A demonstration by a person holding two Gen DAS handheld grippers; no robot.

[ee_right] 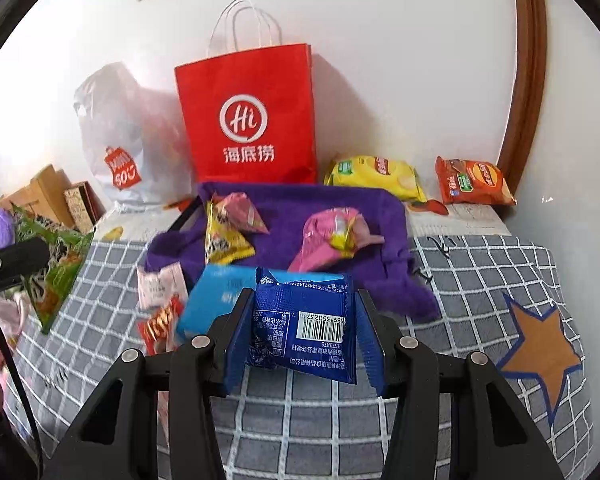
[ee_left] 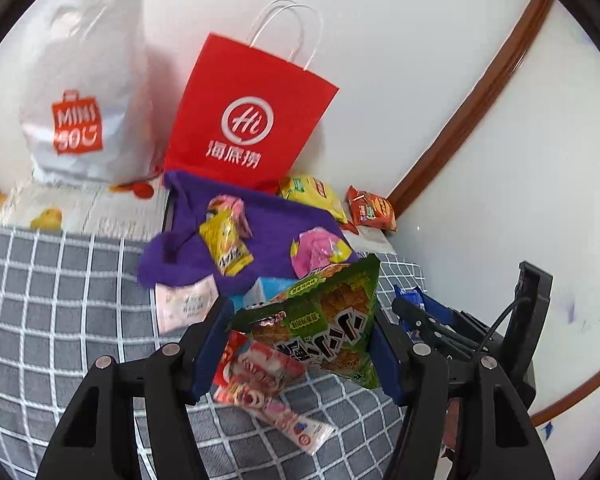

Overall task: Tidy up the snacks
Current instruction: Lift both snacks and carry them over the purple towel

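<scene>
My left gripper is shut on a green snack packet, held above the checked bedcover; the same green packet shows at the left edge of the right wrist view. My right gripper is shut on a blue snack packet with a barcode facing me. A purple cloth lies ahead with a yellow packet and pink packets on it. A red paper bag stands upright against the wall behind the cloth.
A white plastic bag leans left of the red bag. Yellow and orange chip bags lie by the wall at right. A light blue box, a pink-white sachet and red-pink packets lie on the grey checked cover.
</scene>
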